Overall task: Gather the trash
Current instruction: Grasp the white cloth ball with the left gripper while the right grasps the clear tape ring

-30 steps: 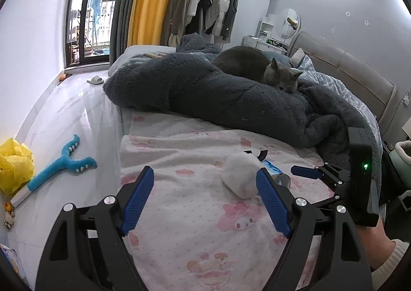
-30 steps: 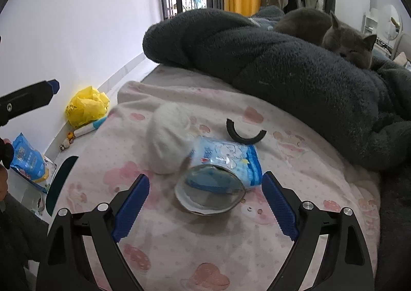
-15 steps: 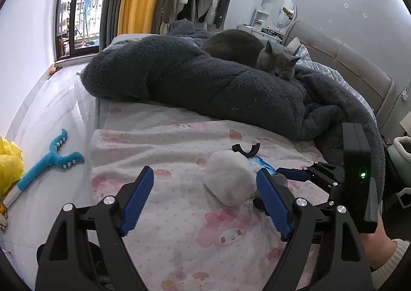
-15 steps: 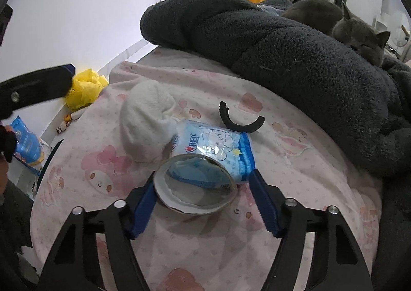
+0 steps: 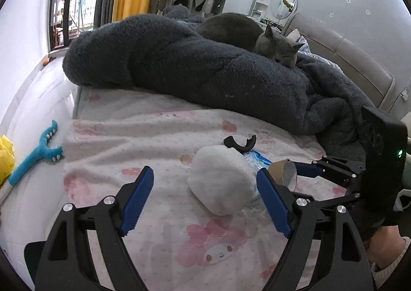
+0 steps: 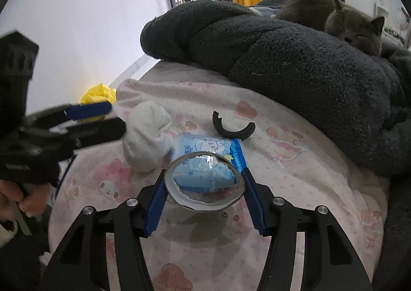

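Note:
My right gripper (image 6: 204,189) is shut on a cardboard roll core (image 6: 203,205), its open end toward the camera; the core also shows in the left wrist view (image 5: 283,174). Behind it lie a blue tissue packet (image 6: 205,152), a white fluffy wad (image 6: 147,136) and a curved black piece (image 6: 232,127). My left gripper (image 5: 205,197) is open, with the white wad (image 5: 221,183) between its fingers, nearer the right one. The black piece (image 5: 240,143) lies just beyond the wad.
A dark fleece blanket (image 5: 205,67) with a grey cat (image 5: 278,46) on it crosses the bed behind. The pink sheet (image 5: 143,136) ends at the left edge. On the floor lie a teal toy (image 5: 33,156) and a yellow bag (image 6: 99,93).
My right gripper closed on the roll core and lifted it slightly. My left gripper moved forward and right, bringing the white wad between its fingers.

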The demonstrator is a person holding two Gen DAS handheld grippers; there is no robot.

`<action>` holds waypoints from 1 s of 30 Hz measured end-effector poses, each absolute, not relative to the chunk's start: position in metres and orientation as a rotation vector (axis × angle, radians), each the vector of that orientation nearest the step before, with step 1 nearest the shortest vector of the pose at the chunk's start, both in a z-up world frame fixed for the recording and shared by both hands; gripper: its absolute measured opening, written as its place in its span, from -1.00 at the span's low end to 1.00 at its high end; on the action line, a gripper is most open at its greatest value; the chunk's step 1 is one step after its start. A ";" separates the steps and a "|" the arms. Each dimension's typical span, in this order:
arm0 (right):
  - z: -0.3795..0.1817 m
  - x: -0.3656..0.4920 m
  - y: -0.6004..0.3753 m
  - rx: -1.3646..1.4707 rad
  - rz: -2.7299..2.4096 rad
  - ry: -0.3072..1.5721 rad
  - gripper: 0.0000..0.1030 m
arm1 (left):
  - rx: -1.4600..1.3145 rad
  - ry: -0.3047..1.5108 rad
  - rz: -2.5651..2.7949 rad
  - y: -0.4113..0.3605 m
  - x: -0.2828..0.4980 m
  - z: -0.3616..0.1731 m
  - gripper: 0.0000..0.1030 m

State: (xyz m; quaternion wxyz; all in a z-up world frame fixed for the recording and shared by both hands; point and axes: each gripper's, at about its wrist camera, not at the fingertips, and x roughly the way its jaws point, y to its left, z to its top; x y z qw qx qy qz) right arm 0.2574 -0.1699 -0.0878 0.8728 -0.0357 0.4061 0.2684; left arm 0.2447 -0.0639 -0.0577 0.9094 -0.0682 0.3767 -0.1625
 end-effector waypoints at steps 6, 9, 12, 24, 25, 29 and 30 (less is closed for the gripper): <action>-0.084 0.261 -0.183 -0.024 0.553 0.837 0.11 | -0.133 0.783 -0.346 -0.072 0.247 -0.061 0.63; -0.082 0.263 -0.189 -0.008 0.545 0.831 0.11 | -0.131 0.793 -0.353 -0.077 0.249 -0.065 0.63; -0.080 0.264 -0.195 0.010 0.534 0.820 0.11 | -0.127 0.804 -0.359 -0.082 0.252 -0.070 0.63; -0.068 0.263 -0.217 0.098 0.523 0.796 0.11 | -0.152 0.858 -0.344 -0.083 0.258 -0.088 0.35; -0.067 0.264 -0.218 0.100 0.522 0.795 0.11 | -0.166 0.863 -0.351 -0.081 0.258 -0.089 0.29; -0.058 0.262 -0.214 0.106 0.527 0.778 0.11 | -0.200 0.870 -0.380 -0.077 0.256 -0.088 -0.01; -0.056 0.262 -0.212 0.105 0.529 0.776 0.11 | -0.193 0.864 -0.383 -0.077 0.255 -0.086 -0.04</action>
